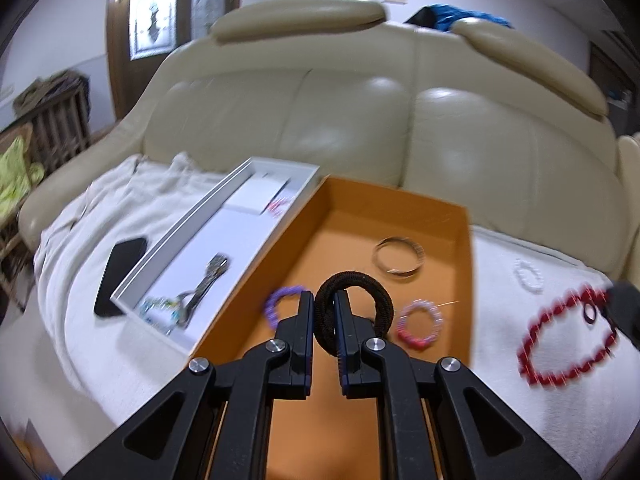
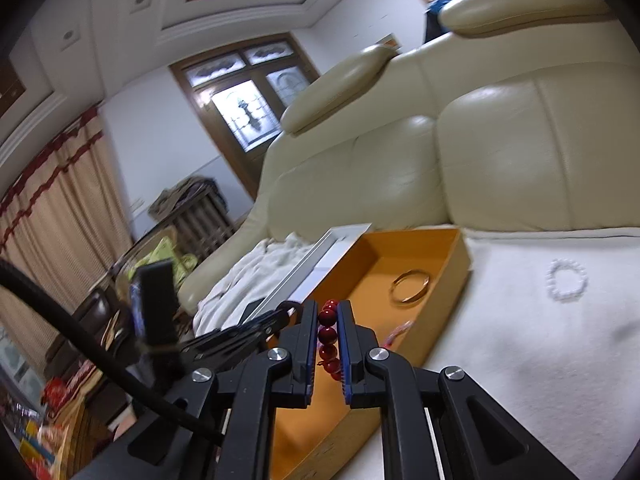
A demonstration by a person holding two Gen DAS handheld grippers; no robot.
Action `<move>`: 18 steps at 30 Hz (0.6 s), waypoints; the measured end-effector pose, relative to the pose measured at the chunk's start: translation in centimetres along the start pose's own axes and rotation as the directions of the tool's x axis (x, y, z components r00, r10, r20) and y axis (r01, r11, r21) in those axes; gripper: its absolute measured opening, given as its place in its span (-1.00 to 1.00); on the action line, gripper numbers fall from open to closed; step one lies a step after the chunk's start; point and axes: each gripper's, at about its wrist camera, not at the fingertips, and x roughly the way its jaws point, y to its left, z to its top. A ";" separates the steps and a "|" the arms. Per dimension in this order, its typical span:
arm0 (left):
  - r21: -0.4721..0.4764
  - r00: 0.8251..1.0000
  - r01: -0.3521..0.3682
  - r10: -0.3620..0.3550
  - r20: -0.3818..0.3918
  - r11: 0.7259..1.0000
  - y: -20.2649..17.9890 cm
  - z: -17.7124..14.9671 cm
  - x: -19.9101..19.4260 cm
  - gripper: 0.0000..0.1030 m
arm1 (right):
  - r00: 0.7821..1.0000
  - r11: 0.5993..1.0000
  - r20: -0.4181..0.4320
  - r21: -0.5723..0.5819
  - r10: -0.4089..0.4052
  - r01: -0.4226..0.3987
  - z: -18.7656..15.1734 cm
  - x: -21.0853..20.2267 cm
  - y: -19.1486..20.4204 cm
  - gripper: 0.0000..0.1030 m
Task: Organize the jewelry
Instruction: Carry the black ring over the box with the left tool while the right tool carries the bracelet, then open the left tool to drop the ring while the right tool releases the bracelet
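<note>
Tongs [image 2: 328,322] pinch glossy dark-red round-beaded bracelet [image 2: 327,335].

**Colours noted on the sofa**

Sofa [image 1: 360,120] was cream leather, plain. Blanket [image 1: 520,360] over the seat was white. One box [image 1: 400,216] was orange inside and out; the tray [image 1: 224,240] beside it white. In the orange box: a purple beaded bracelet [image 1: 280,300], a pink-and-red beaded one [image 1: 420,322], a gold bangle [image 2: 410,286]. Hair tie [image 1: 352,304] was black. On the blanket, a white bead bracelet [image 2: 567,281] and a dark red bead string [image 1: 560,340]. Phone [image 1: 120,276] was black. Door frame [image 1: 116,40] was dark brown, its glass patterned.
</note>
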 end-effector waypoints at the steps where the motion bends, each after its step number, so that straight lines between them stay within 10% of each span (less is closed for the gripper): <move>1: -0.006 1.000 -0.001 0.001 -0.010 1.000 0.4 0.0 0.3 -0.80 | 1.000 1.000 -0.013 -0.002 0.008 -0.008 -0.3 0.4 0.2 -0.80; 18: 0.050 0.989 -0.032 0.038 -0.140 0.998 0.8 -1.4 3.1 -0.80 | 0.979 0.999 -0.198 0.025 0.051 -0.047 -4.8 5.7 0.3 -0.80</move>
